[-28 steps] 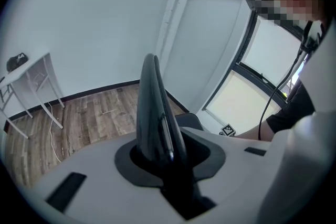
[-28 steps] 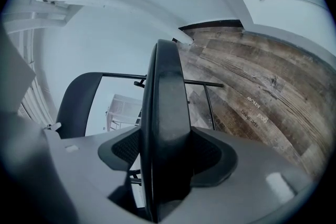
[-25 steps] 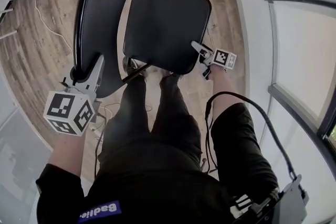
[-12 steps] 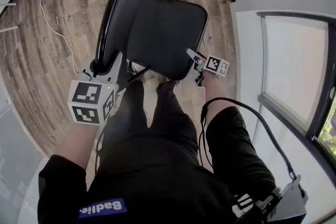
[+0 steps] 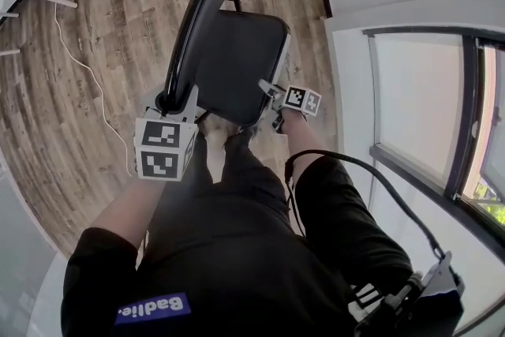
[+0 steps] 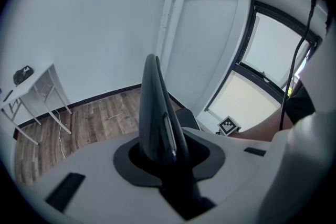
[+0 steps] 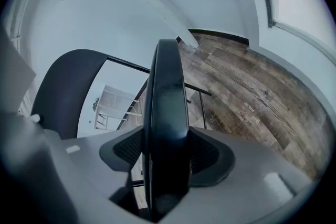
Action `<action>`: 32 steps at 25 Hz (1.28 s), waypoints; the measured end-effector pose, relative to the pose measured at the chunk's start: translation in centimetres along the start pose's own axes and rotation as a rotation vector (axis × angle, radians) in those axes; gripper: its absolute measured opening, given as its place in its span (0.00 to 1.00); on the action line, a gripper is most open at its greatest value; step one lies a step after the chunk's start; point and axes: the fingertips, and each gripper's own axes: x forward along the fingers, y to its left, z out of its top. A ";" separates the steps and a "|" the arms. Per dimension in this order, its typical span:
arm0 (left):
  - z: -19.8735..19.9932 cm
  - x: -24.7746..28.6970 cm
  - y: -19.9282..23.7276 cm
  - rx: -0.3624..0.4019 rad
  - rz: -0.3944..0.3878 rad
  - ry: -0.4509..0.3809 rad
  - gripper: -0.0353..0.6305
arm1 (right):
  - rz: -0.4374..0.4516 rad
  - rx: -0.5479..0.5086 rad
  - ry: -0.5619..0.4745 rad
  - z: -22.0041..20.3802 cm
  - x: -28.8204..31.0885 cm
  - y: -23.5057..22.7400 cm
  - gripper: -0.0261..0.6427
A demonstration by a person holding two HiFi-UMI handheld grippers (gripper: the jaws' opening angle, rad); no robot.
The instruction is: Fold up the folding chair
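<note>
Left gripper (image 5: 175,102): clamped on the backrest (image 6: 155,107) edge. The edge runs straight up between the jaws, with both pads pressed on it.
Right gripper (image 5: 268,89): jaws closing on the seat (image 5: 233,79) edge. The rim fills the gap between the pads and is held.
Chair (image 5: 237,31): directly ahead of both grippers, partly folded, standing on the floor (image 5: 102,35).
Backrest: seen edge-on, rising away from the left gripper's jaws.
Seat: tilted steeply, running out from the right gripper's jaws. It lies just beside the backrest with a narrow gap between them.
Grippers: apart, the right one to the right of the left one, with the seat's near edge between them.
Floor: wood planks, below and beyond both grippers.
Window (image 5: 418,91): to the right of the right gripper, well apart from it.
</note>
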 end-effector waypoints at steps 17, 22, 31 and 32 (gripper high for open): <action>2.9 -4.2 1.8 0.017 0.028 -0.011 0.19 | -0.085 -0.138 0.182 -1.5 2.4 15.5 0.36; 3.4 -5.2 2.4 0.009 0.018 -0.020 0.20 | -0.049 -0.193 0.212 -2.3 4.2 20.2 0.33; 3.6 -6.2 4.0 0.020 0.034 -0.018 0.21 | -0.012 -0.272 0.228 -3.8 7.7 26.2 0.31; 3.6 -6.3 4.2 0.016 0.036 -0.021 0.21 | -0.011 -0.270 0.226 -3.9 8.0 26.5 0.31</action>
